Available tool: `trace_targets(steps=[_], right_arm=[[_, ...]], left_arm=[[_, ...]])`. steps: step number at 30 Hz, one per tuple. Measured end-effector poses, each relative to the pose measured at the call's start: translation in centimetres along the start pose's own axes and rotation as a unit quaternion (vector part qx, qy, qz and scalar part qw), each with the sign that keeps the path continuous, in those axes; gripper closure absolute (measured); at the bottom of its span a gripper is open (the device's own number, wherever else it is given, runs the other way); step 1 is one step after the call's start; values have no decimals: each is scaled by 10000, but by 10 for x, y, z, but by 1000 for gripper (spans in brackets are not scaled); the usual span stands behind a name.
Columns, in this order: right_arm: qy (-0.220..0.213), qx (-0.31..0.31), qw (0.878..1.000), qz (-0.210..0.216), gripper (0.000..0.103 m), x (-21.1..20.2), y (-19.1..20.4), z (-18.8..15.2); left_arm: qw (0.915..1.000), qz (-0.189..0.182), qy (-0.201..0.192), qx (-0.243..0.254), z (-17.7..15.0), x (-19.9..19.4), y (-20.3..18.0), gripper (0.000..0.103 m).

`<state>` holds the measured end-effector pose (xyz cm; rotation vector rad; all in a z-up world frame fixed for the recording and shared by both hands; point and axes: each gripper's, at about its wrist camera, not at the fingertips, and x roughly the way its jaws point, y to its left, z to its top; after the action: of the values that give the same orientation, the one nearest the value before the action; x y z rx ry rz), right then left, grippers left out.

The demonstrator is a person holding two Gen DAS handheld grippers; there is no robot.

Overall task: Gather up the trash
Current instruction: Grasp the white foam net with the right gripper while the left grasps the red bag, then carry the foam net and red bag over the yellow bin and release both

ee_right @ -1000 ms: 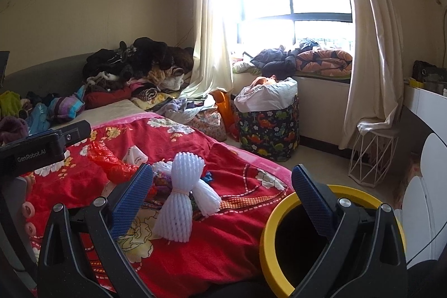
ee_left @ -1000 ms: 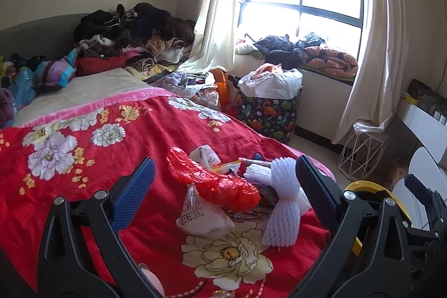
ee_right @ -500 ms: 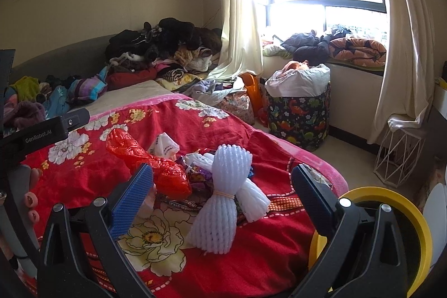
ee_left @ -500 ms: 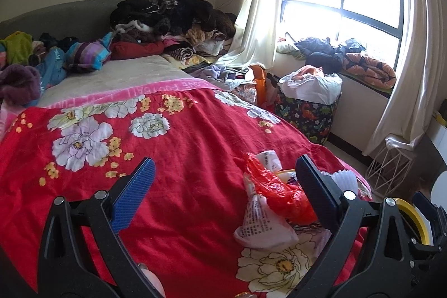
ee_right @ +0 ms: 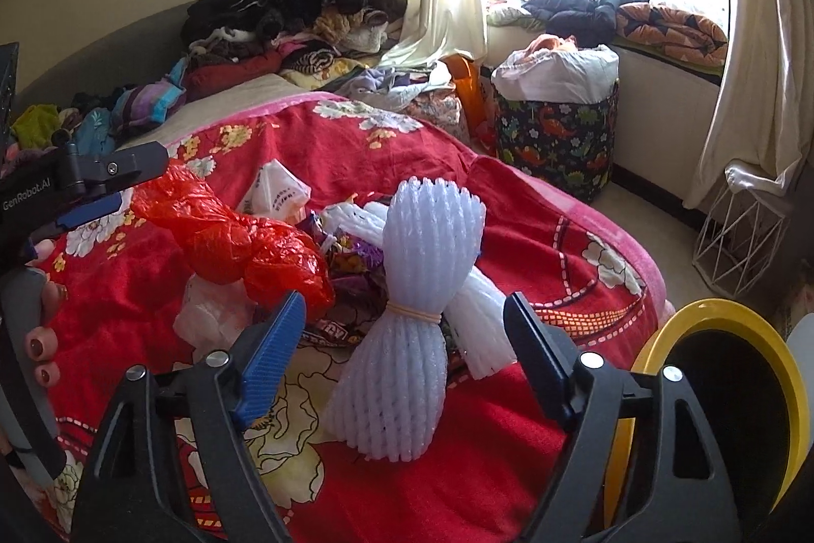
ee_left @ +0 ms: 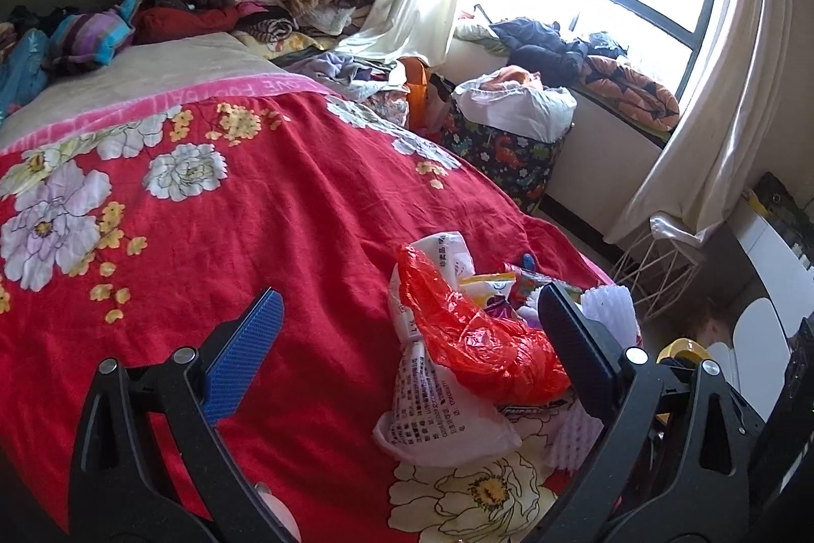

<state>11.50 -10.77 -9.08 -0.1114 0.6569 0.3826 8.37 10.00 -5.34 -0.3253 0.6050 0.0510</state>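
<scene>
Right wrist view: the foam fruit-net bundle (ee_right: 407, 319) lies on the red floral blanket (ee_right: 534, 248), just beside the yellow-rimmed bin (ee_right: 732, 395) and touching the red plastic bag (ee_right: 244, 248) and snack wrappers (ee_right: 351, 258). It looks feather-light, soft and springy, so it should crush easily; the rubber-banded waist seems the firmest place to pinch. The right tongs (ee_right: 402, 339) have just been closing, yet stand apart around that waist, not pressing it. The left tongs (ee_left: 407, 329) gape wide over the blanket, the bag and a printed white bag (ee_left: 437, 410) between them, untouched; both are slippery, weightless film, best gathered in a bunch.
</scene>
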Motion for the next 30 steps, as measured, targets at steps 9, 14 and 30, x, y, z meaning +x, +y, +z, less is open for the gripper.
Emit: trace_targets(steps=[9, 14, 30], right_arm=[[551, 98, 9981, 260, 66, 32, 4, -9], [433, 137, 9980, 443, 73, 25, 2, -11], [-177, 440, 9976, 505, 73, -29, -23, 3]], left_arm=[[9991, -303, 291, -106, -3, 23, -2, 20], [9981, -441, 401, -142, -6, 24, -5, 50], [9938, -1008, -80, 457, 7, -17, -52, 98]])
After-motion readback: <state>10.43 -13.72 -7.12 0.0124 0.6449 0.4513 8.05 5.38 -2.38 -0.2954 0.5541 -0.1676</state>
